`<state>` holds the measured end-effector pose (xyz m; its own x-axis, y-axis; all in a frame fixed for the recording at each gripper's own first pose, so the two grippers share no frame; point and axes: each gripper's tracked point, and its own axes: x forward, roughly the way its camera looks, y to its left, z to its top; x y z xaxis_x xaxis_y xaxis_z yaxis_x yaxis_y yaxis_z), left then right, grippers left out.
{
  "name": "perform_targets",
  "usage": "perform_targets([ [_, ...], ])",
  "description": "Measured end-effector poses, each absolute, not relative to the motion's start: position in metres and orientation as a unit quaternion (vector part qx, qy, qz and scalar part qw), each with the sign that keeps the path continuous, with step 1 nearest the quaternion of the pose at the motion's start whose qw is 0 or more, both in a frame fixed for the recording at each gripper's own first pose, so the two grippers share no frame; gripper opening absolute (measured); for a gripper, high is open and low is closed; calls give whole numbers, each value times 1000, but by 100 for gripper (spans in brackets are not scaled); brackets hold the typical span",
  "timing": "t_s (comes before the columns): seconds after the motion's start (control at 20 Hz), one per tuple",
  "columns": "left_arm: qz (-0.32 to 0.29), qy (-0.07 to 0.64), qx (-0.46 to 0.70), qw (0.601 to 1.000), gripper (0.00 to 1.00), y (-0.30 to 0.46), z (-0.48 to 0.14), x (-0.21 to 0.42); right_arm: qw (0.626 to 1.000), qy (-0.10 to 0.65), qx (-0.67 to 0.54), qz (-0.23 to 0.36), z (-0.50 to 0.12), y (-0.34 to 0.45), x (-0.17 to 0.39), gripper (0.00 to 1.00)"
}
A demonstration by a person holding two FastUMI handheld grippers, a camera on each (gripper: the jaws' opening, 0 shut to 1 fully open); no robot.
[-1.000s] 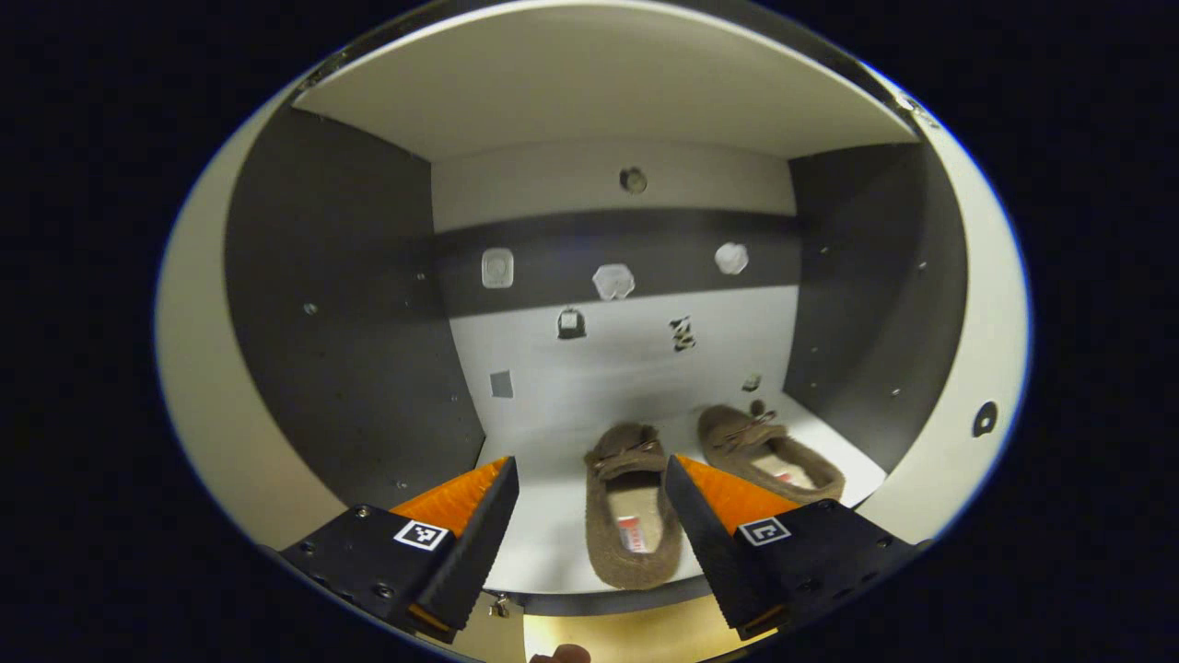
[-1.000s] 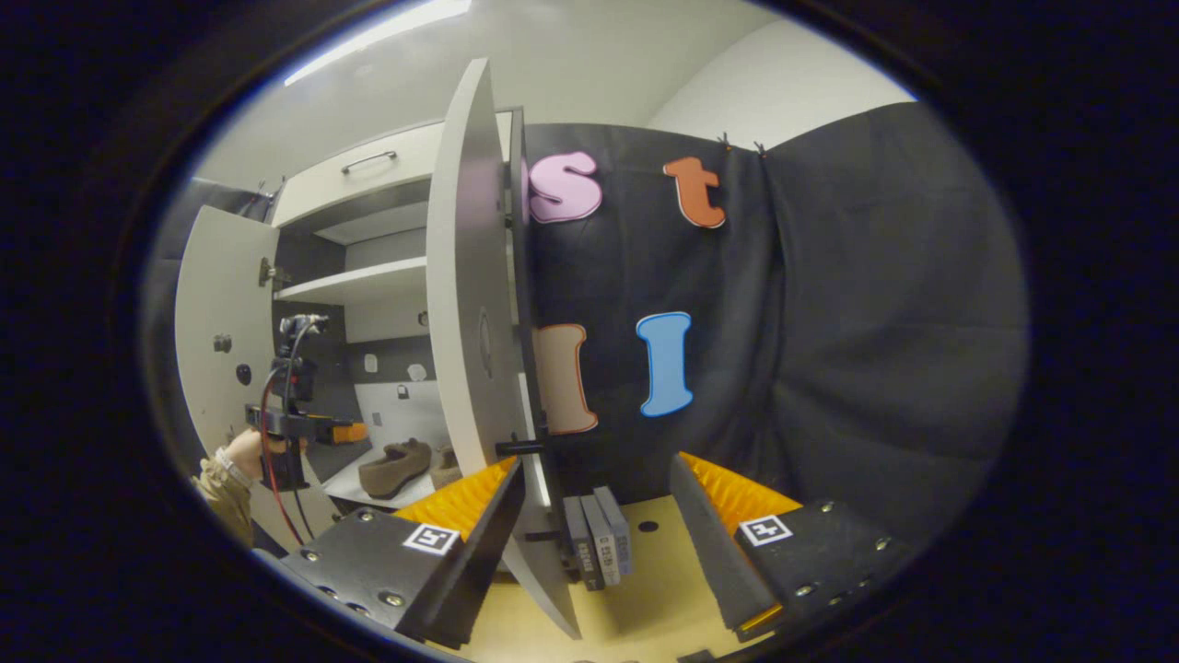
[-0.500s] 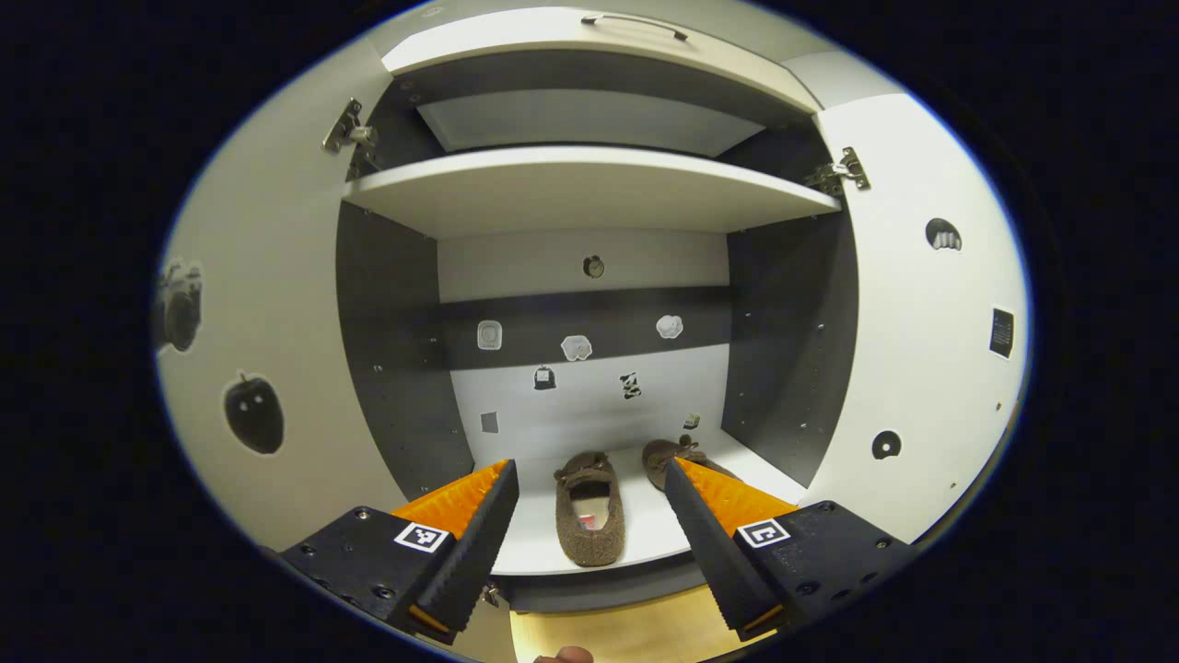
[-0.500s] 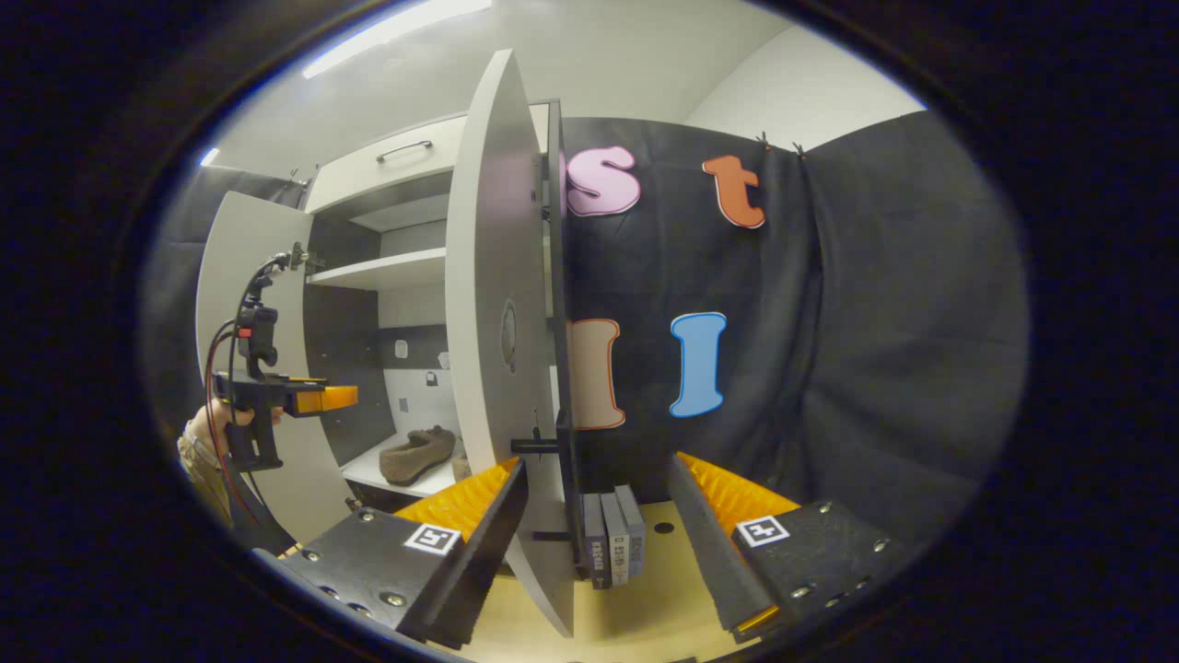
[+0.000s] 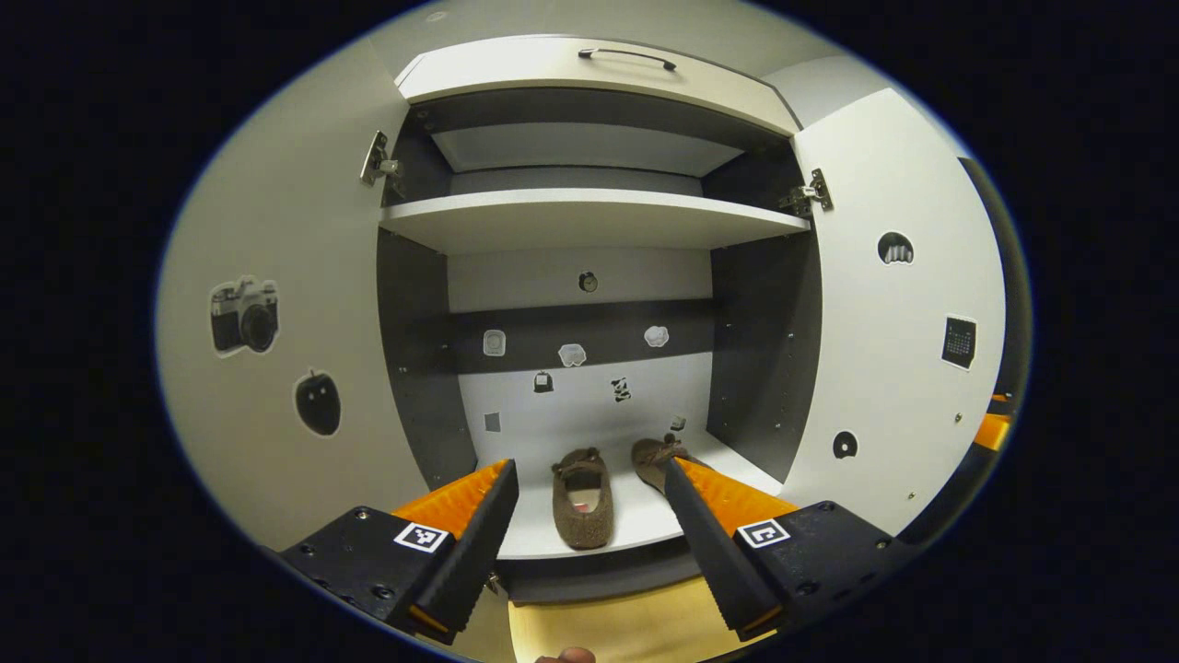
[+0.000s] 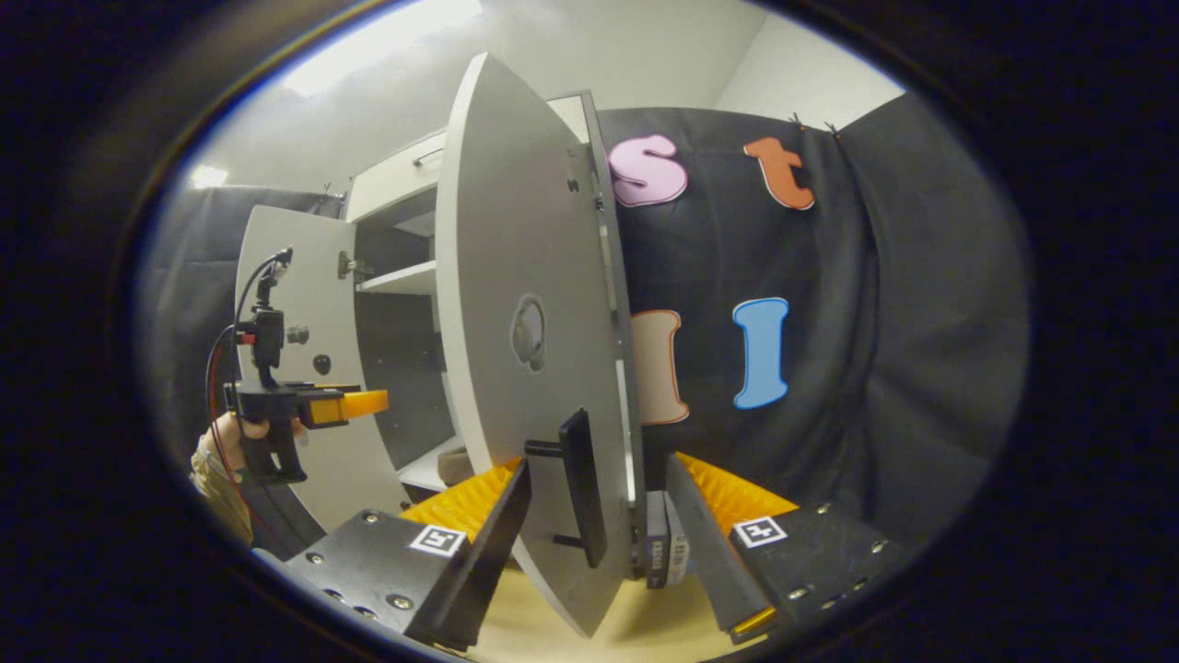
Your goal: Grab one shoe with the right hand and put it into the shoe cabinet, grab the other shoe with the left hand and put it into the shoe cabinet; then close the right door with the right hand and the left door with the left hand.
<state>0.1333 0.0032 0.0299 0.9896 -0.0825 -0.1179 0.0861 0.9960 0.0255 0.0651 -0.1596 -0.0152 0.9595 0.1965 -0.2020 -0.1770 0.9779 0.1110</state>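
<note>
Two brown slippers lie side by side on the cabinet's lower shelf (image 5: 636, 525): one (image 5: 578, 497) in full sight, the other (image 5: 652, 456) partly behind my finger. My left gripper (image 5: 589, 470) hovers open in front of the cabinet, holding nothing. Both doors stand open, the left door (image 5: 276, 368) and the right door (image 5: 884, 368). In the right gripper view, the right door (image 6: 516, 276) shows its outer face. Its black handle (image 6: 578, 483) sits between the fingers of my open right gripper (image 6: 599, 465). I cannot tell if they touch it. A hand holds the left gripper (image 6: 309, 405) by the left door (image 6: 304, 285).
An upper shelf (image 5: 589, 216) and a drawer with a handle (image 5: 626, 57) sit above the slippers. Several grey boxes (image 6: 659, 552) stand on the light wooden floor (image 6: 553, 626) behind the right door. The black cloth wall (image 6: 875, 368) is to the right.
The left gripper has drawn back out of the cabinet, leaving both slippers on the shelf. The right gripper has come up to the right door, whose handle now lies between its fingers.
</note>
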Motion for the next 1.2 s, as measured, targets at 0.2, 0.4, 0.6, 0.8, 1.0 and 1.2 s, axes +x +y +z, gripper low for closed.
perform_targets([
  [0.2, -24, 67, 19, 997, 98, 14, 26, 120, 985, 109, 50, 128, -19, -140, 71, 90],
  [0.4, -9, 69, 20, 997, 100, 22, 26, 110, 983, 113, 34, 140, -27, -132, 81, 90],
  [0.6, 2, 70, 22, 997, 100, 27, 26, 105, 978, 115, 48, 170, -31, -117, 86, 91],
  [0.8, 12, 72, 17, 997, 98, 32, 25, 101, 972, 116, 49, 196, -34, -95, 90, 90],
  [1.0, 24, 74, 18, 997, 98, 41, 23, 96, 963, 126, 56, 231, -45, -64, 99, 90],
  [1.2, 33, 69, 15, 997, 98, 47, 26, 86, 958, 137, 60, 245, -57, -27, 119, 90],
])
